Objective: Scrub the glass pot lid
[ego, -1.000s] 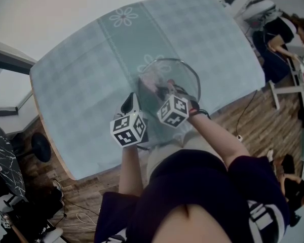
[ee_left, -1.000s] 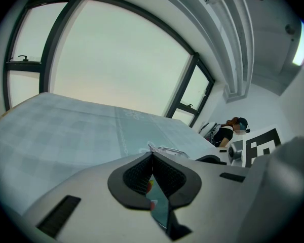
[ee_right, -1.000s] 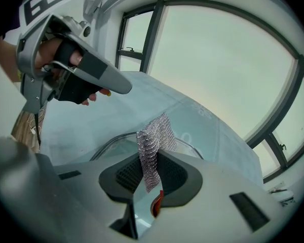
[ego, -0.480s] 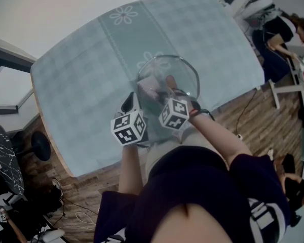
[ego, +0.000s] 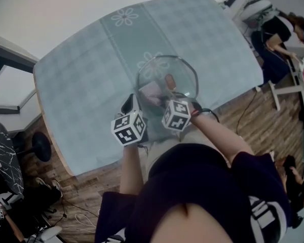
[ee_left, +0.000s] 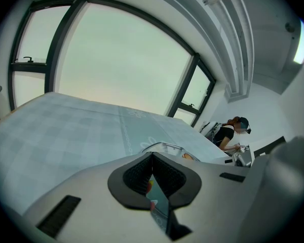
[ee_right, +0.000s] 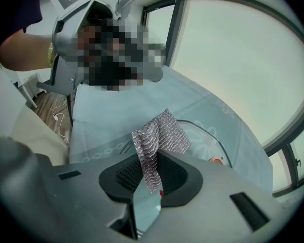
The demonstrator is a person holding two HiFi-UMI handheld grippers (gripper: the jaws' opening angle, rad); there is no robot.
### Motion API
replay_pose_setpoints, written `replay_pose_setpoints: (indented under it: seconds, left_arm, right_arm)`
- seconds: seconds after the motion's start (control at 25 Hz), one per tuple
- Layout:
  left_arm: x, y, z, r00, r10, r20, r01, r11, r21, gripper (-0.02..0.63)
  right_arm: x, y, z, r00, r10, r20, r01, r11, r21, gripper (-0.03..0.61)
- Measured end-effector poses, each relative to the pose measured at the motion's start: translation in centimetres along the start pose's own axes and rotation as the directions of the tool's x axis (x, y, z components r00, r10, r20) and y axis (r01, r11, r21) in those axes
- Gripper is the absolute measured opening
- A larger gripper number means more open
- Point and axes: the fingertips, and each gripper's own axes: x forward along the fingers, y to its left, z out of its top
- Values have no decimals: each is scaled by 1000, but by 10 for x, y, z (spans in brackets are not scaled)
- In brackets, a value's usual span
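A clear glass pot lid (ego: 178, 70) with an orange knob (ego: 169, 80) is held tilted above the table. My left gripper (ego: 135, 105) is shut on the lid's near-left rim. In the left gripper view the rim (ee_left: 164, 146) curves just past the closed left gripper (ee_left: 152, 173). My right gripper (ego: 159, 99) is shut on a grey metal mesh scrubbing cloth (ee_right: 157, 138), which sticks up out of the right gripper (ee_right: 151, 171) towards the lid (ee_right: 202, 135). In the head view the cloth (ego: 151, 91) lies against the glass.
A pale green checked tablecloth (ego: 91, 75) with flower prints covers the table; its near edge (ego: 76, 173) drops to a wooden floor. People sit at desks on the far right (ego: 278, 39). A black stool (ego: 40, 147) stands at the left.
My right gripper has shifted a little to the near right with the cloth across the lid. The left gripper and the lid have stayed almost still.
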Motion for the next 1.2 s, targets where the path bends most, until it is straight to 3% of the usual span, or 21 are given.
replay_pose_setpoints:
  seconds: [0.68,1.2]
  left_arm:
    - [10,-26,-8,999,-18,-30,19,999,31,2]
    - [23,-51,-4,1000,27,-15,-26,999,23,2]
  right_arm:
    - [-37,40,-39,971,240,-24,-238,970,49,77]
    - [-97,9,-54,968,231,97,-239,967,87,77]
